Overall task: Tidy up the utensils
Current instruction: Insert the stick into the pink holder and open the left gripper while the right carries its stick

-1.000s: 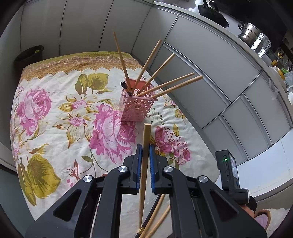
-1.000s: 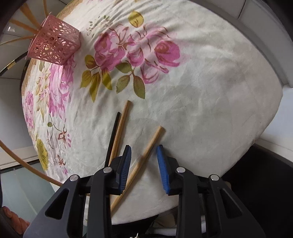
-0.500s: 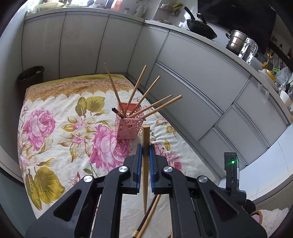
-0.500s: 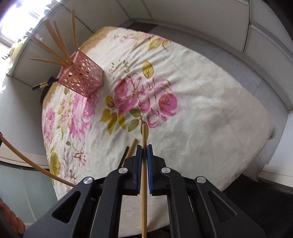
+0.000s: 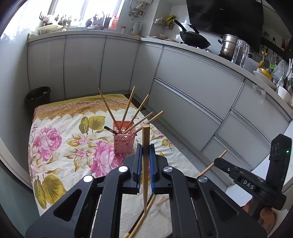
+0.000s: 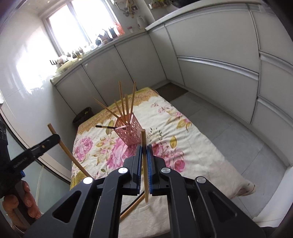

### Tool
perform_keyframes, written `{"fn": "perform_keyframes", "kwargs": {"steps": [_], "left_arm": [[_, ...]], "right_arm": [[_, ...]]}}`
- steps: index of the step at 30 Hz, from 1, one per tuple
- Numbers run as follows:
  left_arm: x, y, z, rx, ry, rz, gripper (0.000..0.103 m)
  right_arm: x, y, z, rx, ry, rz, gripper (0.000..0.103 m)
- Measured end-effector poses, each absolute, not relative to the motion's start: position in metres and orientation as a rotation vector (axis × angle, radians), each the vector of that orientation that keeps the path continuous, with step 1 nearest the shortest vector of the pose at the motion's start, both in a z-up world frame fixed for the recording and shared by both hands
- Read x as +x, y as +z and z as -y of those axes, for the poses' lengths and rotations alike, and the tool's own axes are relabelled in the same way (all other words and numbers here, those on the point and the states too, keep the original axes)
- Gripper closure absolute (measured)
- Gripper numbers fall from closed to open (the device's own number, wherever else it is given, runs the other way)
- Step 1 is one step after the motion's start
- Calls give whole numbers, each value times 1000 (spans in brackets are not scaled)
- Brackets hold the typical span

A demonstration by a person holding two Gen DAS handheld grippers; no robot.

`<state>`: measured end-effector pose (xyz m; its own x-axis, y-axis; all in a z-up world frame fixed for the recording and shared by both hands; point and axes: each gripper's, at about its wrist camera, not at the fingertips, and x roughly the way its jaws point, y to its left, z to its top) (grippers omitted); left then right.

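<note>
Both tongs [image 5: 145, 155] [image 6: 144, 157] have risen (each gripping a chopstick [image 5: 146, 164]) above the floral cloth [image 5: 60, 131] beside grey cabinets [image 5: 192, 80].

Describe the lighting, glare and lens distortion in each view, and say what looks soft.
Left wrist view: fisheye bows the cabinets; the window is blown out; the pink holder and floral cloth are sharp and evenly lit. Right wrist view: the window throws glare across the glossy wall; cabinet lines curve; the countertop clutter by the window looks soft.

text: "DAS" | on: right gripper [image 5: 222, 162] side arm | other lettering: unreadable
</note>
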<state>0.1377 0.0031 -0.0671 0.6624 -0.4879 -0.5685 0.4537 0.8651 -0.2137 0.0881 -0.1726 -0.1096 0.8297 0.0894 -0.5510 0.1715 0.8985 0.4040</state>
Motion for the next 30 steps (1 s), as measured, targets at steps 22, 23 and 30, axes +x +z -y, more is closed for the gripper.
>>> {"fn": "perform_keyframes", "kwargs": {"steps": [22,23,30], "left_arm": [[193,42,31,-68,-288,-345,96],[201,41,33,-71,-270,-337,96],[257,14,43,-78,-208,-331,96]], "right_arm": [[127,52,188,363,41,-306,97],[132,54,187,361,43,-299,97],[161,57,190,381,50,-274,97]]}}
